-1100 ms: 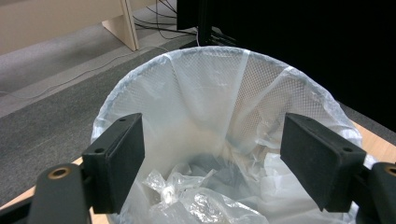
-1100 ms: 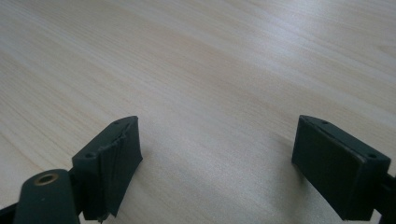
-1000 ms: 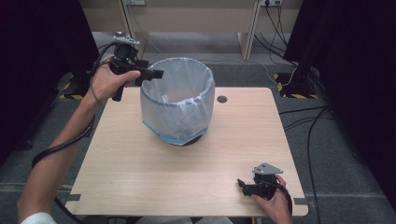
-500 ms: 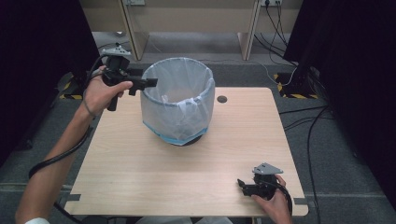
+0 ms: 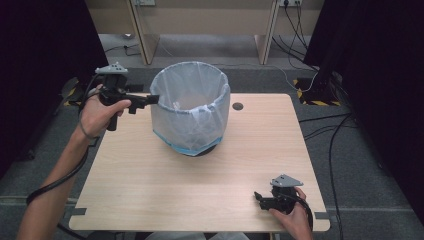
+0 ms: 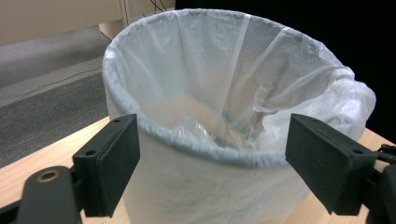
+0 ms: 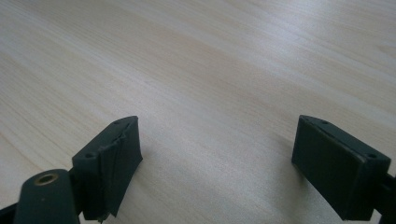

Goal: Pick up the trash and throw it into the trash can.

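The bin with its plastic liner stands at 12 o'clock on the table. The left tool, whose jaws have just been opening, holds nothing and sits at the rim's 9 o'clock. It should straddle the rolled liner edge squarely before closing. The right tool rests at 5 o'clock, jaws apart and empty. The left gripper view shows crumpled liner inside; the high view shows both tools' places.

You get even, soft light from above on the table, with deep black at both sides of the high view. Shadows under the bin are faint. The high view looks slightly soft; in both gripper views the near jaws blur a little.
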A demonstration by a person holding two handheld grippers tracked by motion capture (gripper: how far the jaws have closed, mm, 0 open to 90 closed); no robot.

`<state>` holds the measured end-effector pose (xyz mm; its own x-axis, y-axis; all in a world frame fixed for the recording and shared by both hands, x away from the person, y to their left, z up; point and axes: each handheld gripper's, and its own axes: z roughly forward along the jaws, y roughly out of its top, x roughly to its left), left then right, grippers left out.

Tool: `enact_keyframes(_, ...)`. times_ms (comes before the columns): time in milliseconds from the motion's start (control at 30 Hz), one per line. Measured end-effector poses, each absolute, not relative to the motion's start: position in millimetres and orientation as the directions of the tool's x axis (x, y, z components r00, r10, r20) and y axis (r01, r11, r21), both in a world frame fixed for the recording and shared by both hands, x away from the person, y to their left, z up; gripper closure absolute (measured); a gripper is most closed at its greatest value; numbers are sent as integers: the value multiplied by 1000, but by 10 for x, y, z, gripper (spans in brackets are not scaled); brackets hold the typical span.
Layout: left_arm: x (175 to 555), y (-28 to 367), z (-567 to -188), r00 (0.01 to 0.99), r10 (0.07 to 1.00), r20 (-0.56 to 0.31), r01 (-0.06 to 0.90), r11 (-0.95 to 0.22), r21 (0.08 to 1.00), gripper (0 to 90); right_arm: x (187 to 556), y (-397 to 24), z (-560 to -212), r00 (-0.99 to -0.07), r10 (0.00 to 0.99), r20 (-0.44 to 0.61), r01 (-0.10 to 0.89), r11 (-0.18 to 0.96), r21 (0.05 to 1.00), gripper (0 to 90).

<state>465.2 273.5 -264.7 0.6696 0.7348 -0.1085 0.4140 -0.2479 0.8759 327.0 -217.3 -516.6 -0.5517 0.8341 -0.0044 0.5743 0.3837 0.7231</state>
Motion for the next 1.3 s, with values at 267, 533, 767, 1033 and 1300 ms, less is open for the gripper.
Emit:
enact_keyframes(267,4512,2843,-2826,675,727,-126,408,-225,885,168,3276,-2174,-5166,-555,832,-7,571,387,724,156)
enact_keyframes(533,4349,2943,-3074,669,730,-139,411,-207,888,167,3276,-2174,-5166,-555,832,-8,571,388,724,156)
enact_keyframes(767,4267,2967,-3201,667,730,-146,406,-193,893,167,3276,-2173,-5166,-554,832,-8,571,387,723,155)
enact_keyframes(1033,4162,2967,-3400,669,726,-161,409,-178,895,167,3276,-2173,-5166,-554,832,-8,571,388,723,155)
enact_keyframes(1300,4084,3013,-3548,660,730,-176,421,-165,892,167,3276,-2173,-5166,-554,832,-8,571,388,723,155)
